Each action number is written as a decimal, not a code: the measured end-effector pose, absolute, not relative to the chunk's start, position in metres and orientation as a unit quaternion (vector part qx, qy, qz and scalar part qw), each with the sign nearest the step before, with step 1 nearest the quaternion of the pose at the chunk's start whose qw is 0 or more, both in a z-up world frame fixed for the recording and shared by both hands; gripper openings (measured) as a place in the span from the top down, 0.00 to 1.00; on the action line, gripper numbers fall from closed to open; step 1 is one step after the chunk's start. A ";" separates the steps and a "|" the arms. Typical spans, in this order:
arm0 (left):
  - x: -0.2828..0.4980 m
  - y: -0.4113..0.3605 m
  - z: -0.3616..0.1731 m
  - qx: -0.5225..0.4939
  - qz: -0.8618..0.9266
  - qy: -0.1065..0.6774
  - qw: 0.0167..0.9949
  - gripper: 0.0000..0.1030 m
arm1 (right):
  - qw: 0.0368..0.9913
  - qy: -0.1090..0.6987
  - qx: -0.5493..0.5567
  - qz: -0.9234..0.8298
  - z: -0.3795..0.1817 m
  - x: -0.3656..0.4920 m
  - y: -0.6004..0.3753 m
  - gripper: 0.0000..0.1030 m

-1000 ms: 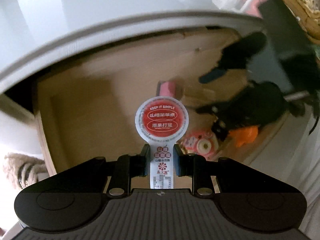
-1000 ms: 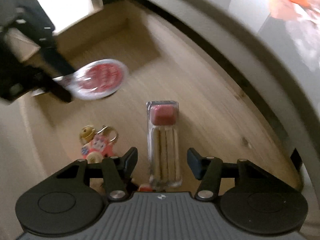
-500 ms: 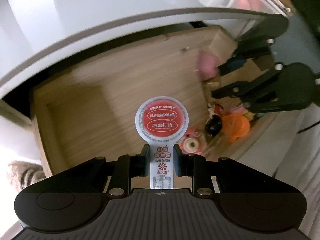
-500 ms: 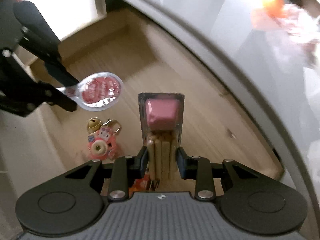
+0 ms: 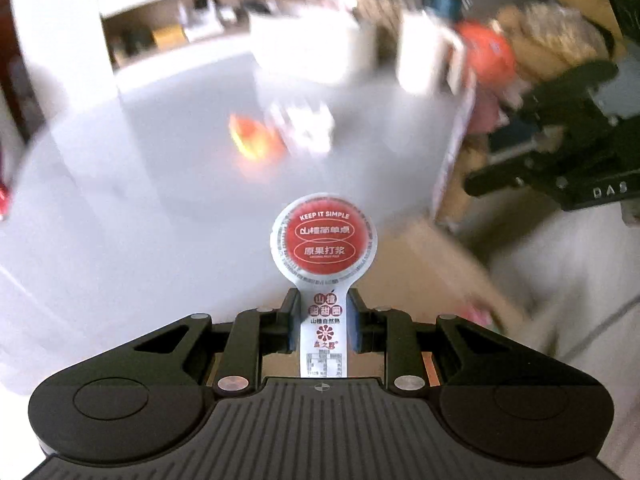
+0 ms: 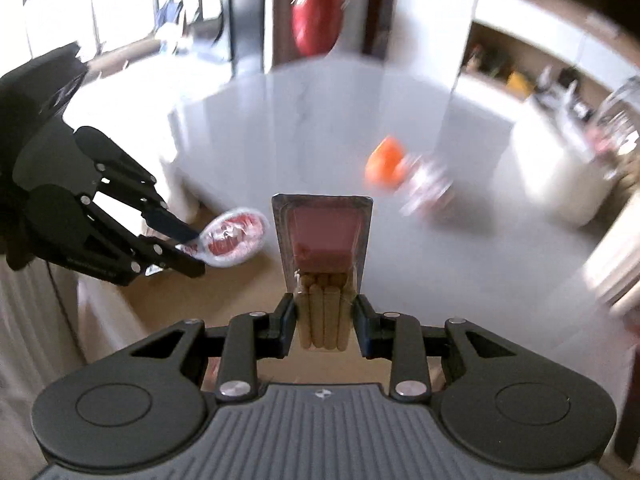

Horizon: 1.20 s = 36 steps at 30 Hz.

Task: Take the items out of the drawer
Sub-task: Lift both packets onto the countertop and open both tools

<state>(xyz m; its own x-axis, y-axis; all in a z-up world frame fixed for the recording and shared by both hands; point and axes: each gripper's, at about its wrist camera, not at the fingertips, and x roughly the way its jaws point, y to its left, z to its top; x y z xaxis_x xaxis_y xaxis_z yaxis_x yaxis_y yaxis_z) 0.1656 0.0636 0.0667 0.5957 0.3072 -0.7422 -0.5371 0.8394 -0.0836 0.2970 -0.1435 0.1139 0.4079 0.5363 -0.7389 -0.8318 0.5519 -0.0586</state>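
— What does the left gripper hold?
— It pinches the stem of a lollipop-shaped snack pack, whose red disc reads "KEEP IT SIMPLE" (the Chinese print below is small), raised over the white bench.
— And the right gripper?
— It clamps a clear biscuit-stick pack with a pink dip cup, upright above the bench edge. A blurred orange item lies on the bench.

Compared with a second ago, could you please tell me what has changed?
The right tongs closed on the biscuit-stick pack and lifted it from the drawer; both tongs now face the white tabletop. The left tongs kept gripping the red-lidded snack.
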 end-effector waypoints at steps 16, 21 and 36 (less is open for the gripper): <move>0.248 0.186 0.007 -0.191 0.341 0.359 0.848 0.72 | 0.829 0.414 -0.162 0.340 0.066 0.483 -0.089 0.70; 0.249 0.191 0.005 -0.193 0.338 0.349 0.853 0.72 | 0.831 0.406 -0.155 0.347 0.064 0.470 -0.086 0.68; 0.211 0.118 0.052 -0.178 0.270 0.339 0.883 0.72 | 0.808 0.393 -0.130 0.419 0.107 0.413 -0.142 0.65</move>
